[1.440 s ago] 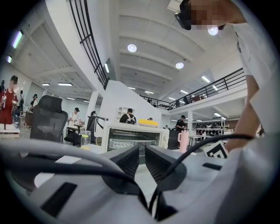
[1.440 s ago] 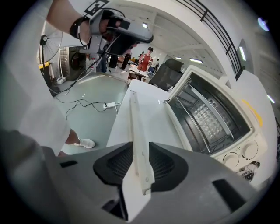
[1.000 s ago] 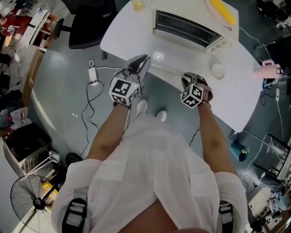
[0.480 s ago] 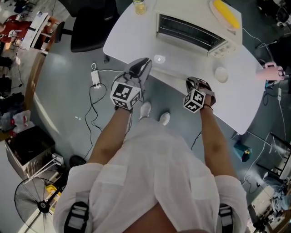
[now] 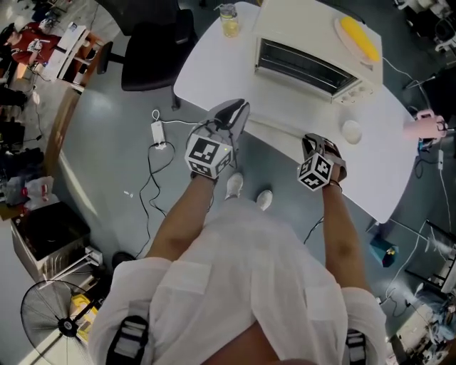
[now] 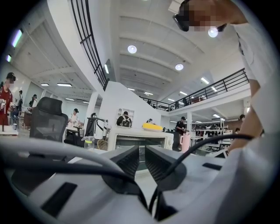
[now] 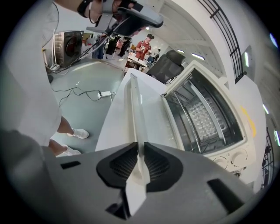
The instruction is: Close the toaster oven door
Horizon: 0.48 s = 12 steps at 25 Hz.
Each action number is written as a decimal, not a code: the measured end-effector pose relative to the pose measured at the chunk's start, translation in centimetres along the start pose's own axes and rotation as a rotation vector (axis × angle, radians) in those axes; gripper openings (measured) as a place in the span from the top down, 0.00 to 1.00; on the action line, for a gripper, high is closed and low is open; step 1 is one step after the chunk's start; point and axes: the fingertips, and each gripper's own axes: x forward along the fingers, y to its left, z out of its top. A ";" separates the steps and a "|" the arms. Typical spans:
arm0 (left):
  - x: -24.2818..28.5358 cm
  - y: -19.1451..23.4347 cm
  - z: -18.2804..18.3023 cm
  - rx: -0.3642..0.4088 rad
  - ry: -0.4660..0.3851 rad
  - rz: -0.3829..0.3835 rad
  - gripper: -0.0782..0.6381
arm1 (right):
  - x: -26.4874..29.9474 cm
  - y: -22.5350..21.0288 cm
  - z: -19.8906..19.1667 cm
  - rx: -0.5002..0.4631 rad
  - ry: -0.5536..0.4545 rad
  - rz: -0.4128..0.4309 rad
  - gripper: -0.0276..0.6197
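Note:
A white toaster oven point(image 5: 306, 60) stands on the white table point(image 5: 214, 64) with its door point(image 7: 153, 113) dropped open and lying flat. The wire rack inside point(image 7: 205, 113) shows. My right gripper point(image 5: 314, 145) is at the door's front edge. In the right gripper view its jaws are closing, and the pads of the right gripper point(image 7: 140, 159) press on the door's long white handle point(image 7: 136, 109). My left gripper point(image 5: 237, 112) hovers over the table's near edge, left of the door, pointing at the oven point(image 6: 140, 141). The left gripper point(image 6: 142, 161) holds nothing, its jaws nearly together.
A yellow item on a plate point(image 5: 358, 32) lies on top of the oven. A glass cup point(image 5: 229, 20) stands at the table's far left, a small round white object point(image 5: 351, 130) right of the door. An office chair point(image 5: 153, 50) and floor cables point(image 5: 160, 132) lie to the left.
The whole head view has shifted, so the table and both grippers sit lower and further right in it. The right gripper stays at the door's front edge; the left stays beside it.

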 end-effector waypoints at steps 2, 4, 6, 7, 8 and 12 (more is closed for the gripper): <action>0.3 -0.5 0.5 -0.007 -0.012 -0.015 0.83 | -1.2 -0.8 -0.1 0.026 0.007 -0.020 0.88; -0.3 0.0 1.4 0.004 -0.016 -0.022 0.83 | -1.8 -1.4 1.0 0.049 0.001 -0.044 0.88; -0.7 0.5 2.0 0.005 -0.024 -0.019 0.84 | -2.1 -1.9 1.8 0.063 -0.012 -0.060 0.88; -0.5 0.4 2.1 0.004 -0.029 -0.020 0.84 | -2.2 -2.3 1.8 0.072 -0.015 -0.069 0.88; -0.3 0.3 2.3 0.004 -0.031 -0.025 0.84 | -2.5 -2.8 1.8 0.082 -0.015 -0.079 0.88; 0.1 0.0 2.9 0.006 -0.037 -0.040 0.84 | -3.5 -4.0 1.7 0.096 -0.006 -0.114 0.88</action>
